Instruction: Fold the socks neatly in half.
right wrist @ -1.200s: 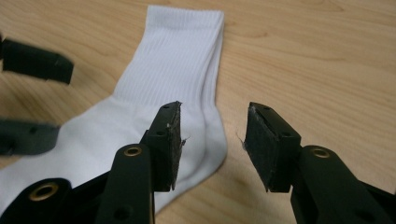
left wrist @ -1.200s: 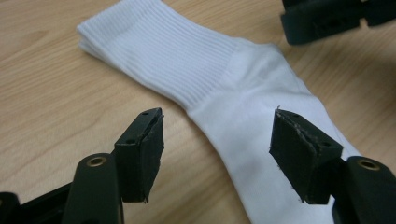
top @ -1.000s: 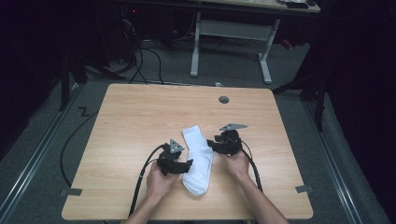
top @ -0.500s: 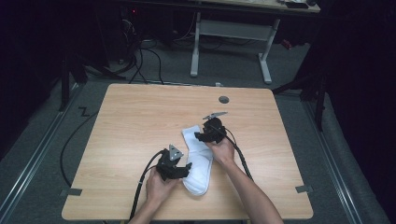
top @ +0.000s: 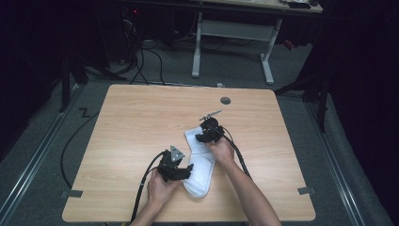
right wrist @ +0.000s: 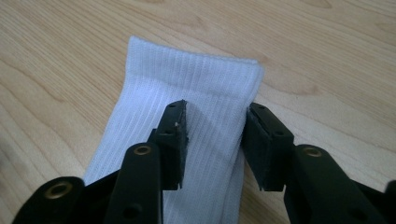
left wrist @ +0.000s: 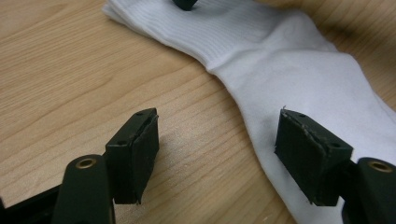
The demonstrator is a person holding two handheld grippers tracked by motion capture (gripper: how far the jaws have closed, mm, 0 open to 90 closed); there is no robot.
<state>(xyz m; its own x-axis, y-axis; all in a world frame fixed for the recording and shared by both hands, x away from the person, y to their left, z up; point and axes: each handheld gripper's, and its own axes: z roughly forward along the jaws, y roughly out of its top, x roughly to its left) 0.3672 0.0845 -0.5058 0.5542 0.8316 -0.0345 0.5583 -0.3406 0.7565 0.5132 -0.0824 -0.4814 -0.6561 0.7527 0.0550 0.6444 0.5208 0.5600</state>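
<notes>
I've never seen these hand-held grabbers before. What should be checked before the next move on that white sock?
1. White ribbed cotton sock lies flat on the light wooden table: ok.
2. Right gripper is over the sock's ribbed cuff, its jaws having just been closing: ok.
3. Right jaws pinch cloth: cannot tell; the pads look apart.
4. Left gripper is open, straddling the sock's edge: ok.
5. Left pads press the sock: not ok.
6. Table around the sock is free of clutter: ok.
</notes>
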